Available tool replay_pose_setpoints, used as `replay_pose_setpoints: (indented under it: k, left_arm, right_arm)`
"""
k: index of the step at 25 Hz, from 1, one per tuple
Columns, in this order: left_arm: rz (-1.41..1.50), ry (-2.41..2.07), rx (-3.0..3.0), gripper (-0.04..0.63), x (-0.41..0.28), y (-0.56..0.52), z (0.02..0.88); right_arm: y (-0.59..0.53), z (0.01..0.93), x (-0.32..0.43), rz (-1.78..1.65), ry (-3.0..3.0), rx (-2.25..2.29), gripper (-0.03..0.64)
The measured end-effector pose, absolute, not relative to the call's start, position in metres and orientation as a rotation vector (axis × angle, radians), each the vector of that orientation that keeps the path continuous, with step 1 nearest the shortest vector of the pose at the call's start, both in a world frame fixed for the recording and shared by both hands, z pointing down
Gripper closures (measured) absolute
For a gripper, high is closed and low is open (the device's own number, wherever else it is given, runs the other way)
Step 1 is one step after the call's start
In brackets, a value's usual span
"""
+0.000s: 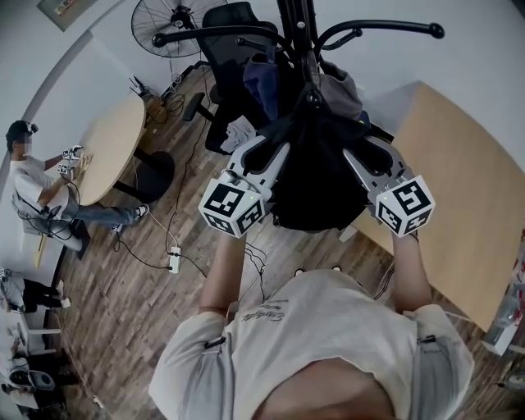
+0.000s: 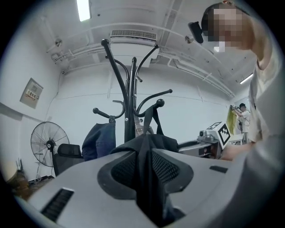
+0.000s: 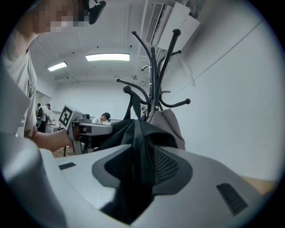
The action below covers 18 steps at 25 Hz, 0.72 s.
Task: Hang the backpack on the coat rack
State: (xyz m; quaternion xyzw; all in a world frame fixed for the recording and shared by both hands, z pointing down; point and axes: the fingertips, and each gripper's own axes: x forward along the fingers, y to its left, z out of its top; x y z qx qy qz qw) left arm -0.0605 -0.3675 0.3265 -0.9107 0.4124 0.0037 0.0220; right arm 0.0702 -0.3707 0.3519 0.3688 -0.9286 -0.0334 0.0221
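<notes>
The black backpack (image 1: 316, 176) hangs slumped from the black coat rack (image 1: 299, 25), its top loop (image 2: 147, 121) over a knobbed hook (image 2: 159, 103) at the pole's 3 o'clock in the left gripper view.

Cool, even indoor light falls from ceiling strip lights (image 3: 107, 57), which glare white in both gripper views. Shadows are soft throughout. The wide lenses bend straight lines, and the gripper views darken to black at the corners. The black backpack (image 1: 316, 176) shows little detail, and its fabric nearest the lenses is blurred.
</notes>
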Motion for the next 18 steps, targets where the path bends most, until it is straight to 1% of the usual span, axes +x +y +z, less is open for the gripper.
replay_pose_setpoints:
  k: [1, 5, 7, 8, 9, 11, 13, 15, 18]
  left_arm:
    - [0.023, 1.29, -2.821, 0.497, -0.063, -0.365, 0.327]
    - [0.054, 1.341, -2.82, 0.497, -0.072, -0.356, 0.331]
    - [0.058, 1.364, -2.82, 0.497, -0.077, -0.351, 0.334]
    - [0.058, 1.37, -2.821, 0.497, -0.08, -0.348, 0.335]
    - [0.057, 1.37, -2.827, 0.502, -0.083, -0.345, 0.337]
    - [0.049, 1.351, -2.851, 0.513, -0.085, -0.336, 0.343]
    - [0.036, 1.333, -2.872, 0.529, -0.083, -0.329, 0.351]
    - [0.028, 1.324, -2.884, 0.544, -0.081, -0.322, 0.356]
    - [0.019, 1.287, -2.9, 0.562, -0.076, -0.31, 0.36]
  right_arm:
    - [-0.367, 0.354, 0.076, -0.091, -2.867, 1.16, 0.491]
    - [-0.352, 0.366, 0.096, -0.03, -2.836, 1.214, 0.532]
    - [-0.347, 0.371, 0.1, 0.005, -2.825, 1.233, 0.532]
    - [-0.345, 0.373, 0.1, 0.011, -2.82, 1.239, 0.549]
    - [-0.342, 0.375, 0.098, 0.012, -2.815, 1.243, 0.571]
    - [-0.336, 0.378, 0.092, 0.008, -2.81, 1.239, 0.581]
    - [-0.328, 0.382, 0.087, 0.009, -2.802, 1.229, 0.607]
    - [-0.32, 0.384, 0.083, 0.01, -2.791, 1.227, 0.621]
    - [-0.309, 0.384, 0.078, 0.0, -2.79, 1.233, 0.623]
